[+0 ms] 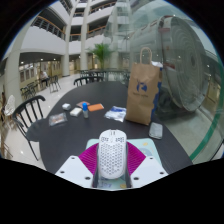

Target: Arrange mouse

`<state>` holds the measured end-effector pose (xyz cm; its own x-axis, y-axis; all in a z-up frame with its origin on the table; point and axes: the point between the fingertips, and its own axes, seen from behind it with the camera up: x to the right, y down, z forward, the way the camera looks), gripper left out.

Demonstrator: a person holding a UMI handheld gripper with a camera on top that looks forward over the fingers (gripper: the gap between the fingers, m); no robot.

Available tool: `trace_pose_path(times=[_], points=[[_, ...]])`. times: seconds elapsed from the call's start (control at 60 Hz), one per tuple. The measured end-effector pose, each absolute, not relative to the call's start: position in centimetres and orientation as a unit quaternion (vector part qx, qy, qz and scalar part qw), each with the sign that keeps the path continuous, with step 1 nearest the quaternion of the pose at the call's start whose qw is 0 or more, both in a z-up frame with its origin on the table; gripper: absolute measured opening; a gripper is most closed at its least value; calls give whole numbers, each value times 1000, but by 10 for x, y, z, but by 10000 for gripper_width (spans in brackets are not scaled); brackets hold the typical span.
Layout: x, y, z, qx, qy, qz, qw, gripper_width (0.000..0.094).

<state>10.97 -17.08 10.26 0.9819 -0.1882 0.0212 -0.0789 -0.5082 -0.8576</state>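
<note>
A white mouse (111, 153) with a honeycomb-perforated shell sits between my gripper's (112, 160) two fingers. Both pink pads (90, 157) press against its sides, and it is held above the near edge of the dark round table (70, 135). The mouse points away from me, its front end toward the table's middle. Its underside and rear are hidden by the fingers.
A brown paper bag (141, 93) stands upright beyond the fingers. On the table lie an orange-and-blue item (95, 106), a small dark can (85, 108), papers (58, 118), a white packet (116, 114) and a pale object (155, 130). Black chairs (28, 108) ring the table.
</note>
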Motion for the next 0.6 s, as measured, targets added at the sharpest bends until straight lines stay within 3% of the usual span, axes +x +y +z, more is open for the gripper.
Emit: trace_pose_path(times=[0.133,0.2,0.35,0.433,0.467,0.6], points=[[116,-179,21,-898,80,-54,429,365],[116,-184,1,-908,85,-43,409,378],[117,-191,0,-909,87,-15,407,547],[119,-219,12,-914,66,2,400,872],[119,-229,21,-912,52,7,408,821],[122,-287,49,-906,25,8,421,859]])
